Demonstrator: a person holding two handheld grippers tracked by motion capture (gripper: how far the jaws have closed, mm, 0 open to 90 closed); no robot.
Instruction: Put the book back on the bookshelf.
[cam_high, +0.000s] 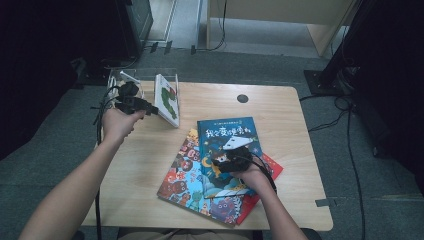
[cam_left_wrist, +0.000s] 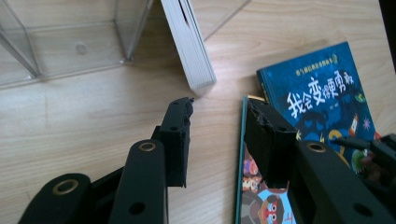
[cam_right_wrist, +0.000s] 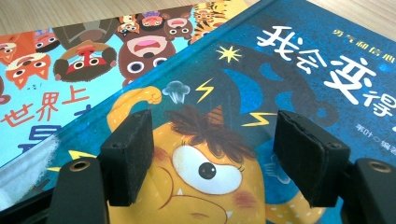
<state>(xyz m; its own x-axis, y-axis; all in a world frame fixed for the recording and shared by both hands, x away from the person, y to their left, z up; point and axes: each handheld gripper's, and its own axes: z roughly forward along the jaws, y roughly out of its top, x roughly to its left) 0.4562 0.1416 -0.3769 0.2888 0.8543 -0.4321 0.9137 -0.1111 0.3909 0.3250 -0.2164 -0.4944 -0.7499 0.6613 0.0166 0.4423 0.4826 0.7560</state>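
Note:
A white book (cam_high: 167, 100) (cam_left_wrist: 189, 46) stands tilted against a clear acrylic stand (cam_high: 125, 79) (cam_left_wrist: 60, 46) at the table's far left. My left gripper (cam_high: 152, 110) (cam_left_wrist: 217, 109) is just beside the book's lower corner, open, with nothing between its jaws. A blue picture book (cam_high: 225, 131) (cam_left_wrist: 322, 98) (cam_right_wrist: 289, 60) lies on top of a colourful cartoon book (cam_high: 182, 175) (cam_right_wrist: 70, 60) and a red book (cam_high: 272, 167). My right gripper (cam_high: 217, 161) (cam_right_wrist: 212, 135) rests low over the blue cover, jaws open, gripping nothing.
The wooden table (cam_high: 145, 160) has bare room between the stand and the book pile. A round cable hole (cam_high: 242, 98) sits near the far edge. Cables trail off the table's left side and across the floor at the right.

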